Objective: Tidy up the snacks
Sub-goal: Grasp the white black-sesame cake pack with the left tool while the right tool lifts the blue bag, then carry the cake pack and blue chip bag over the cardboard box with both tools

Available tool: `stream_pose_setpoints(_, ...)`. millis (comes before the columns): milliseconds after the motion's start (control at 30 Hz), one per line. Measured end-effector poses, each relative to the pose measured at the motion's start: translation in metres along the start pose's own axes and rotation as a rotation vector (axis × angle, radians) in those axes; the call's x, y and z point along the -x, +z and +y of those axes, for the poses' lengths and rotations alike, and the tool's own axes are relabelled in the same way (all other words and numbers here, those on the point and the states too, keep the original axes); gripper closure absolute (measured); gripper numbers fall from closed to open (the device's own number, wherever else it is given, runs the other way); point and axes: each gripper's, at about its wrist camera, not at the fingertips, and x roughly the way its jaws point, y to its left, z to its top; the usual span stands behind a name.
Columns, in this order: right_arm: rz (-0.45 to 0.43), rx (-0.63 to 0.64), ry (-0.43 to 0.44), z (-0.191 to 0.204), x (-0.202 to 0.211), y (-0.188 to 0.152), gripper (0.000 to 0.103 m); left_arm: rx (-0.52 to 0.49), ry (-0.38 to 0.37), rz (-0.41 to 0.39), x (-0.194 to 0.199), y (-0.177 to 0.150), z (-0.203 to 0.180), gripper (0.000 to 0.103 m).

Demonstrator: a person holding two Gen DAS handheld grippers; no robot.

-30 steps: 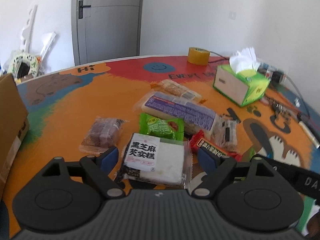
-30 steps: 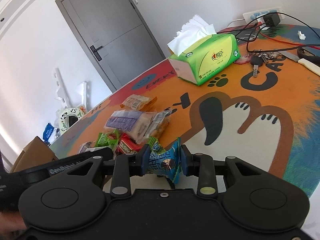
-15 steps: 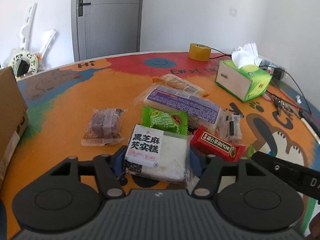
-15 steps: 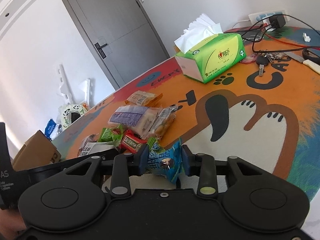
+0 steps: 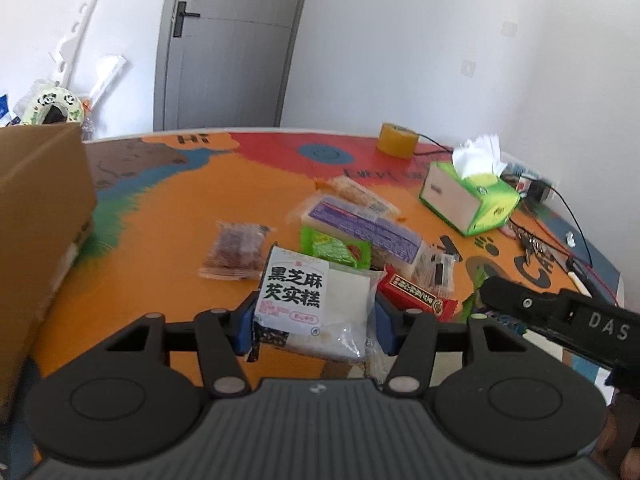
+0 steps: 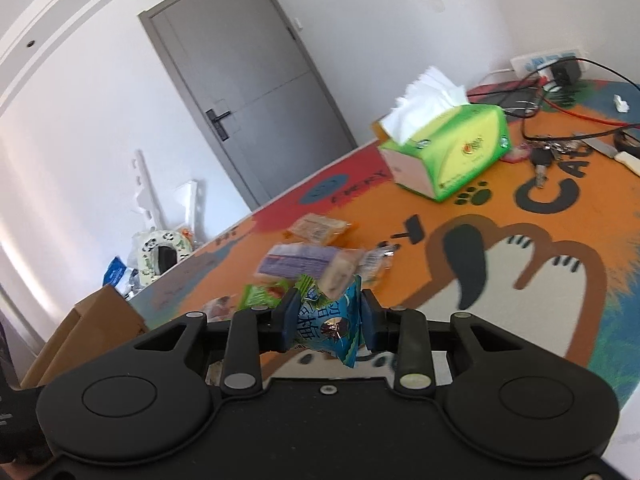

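In the left view, the left claw pinches a white pack from both sides. The pack sticks out forward, long side pointing away from the claw. The box stands to the left, close by, so this arm is nearer to it. The other snacks lie ahead on the table.

In the right view, the right claw squeezes a blue pack, held up off the table. The box lies far to its left. I think both packs go there, and that means a swing to the left.
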Motion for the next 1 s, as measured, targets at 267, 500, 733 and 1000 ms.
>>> stream_pose_setpoints(267,0.004,0.028,0.052,0.028,-0.003,-0.001,0.070,0.051,0.029,-0.055,0.027,0.012,0.026,0.047)
stream_pose_setpoints(500,0.011,0.055,0.094,0.057,-0.009,-0.001,0.070,0.084,0.029,-0.074,0.045,0.021,0.048,0.047)
stream_pose_setpoints(733,0.004,0.081,0.153,0.085,-0.015,0.006,0.070,0.106,0.065,-0.131,0.068,0.034,0.071,0.047)
stream_pose_setpoints(1000,0.029,0.109,0.221,0.116,-0.029,0.005,0.070,0.150,0.120,-0.184,0.088,0.044,0.102,0.047)
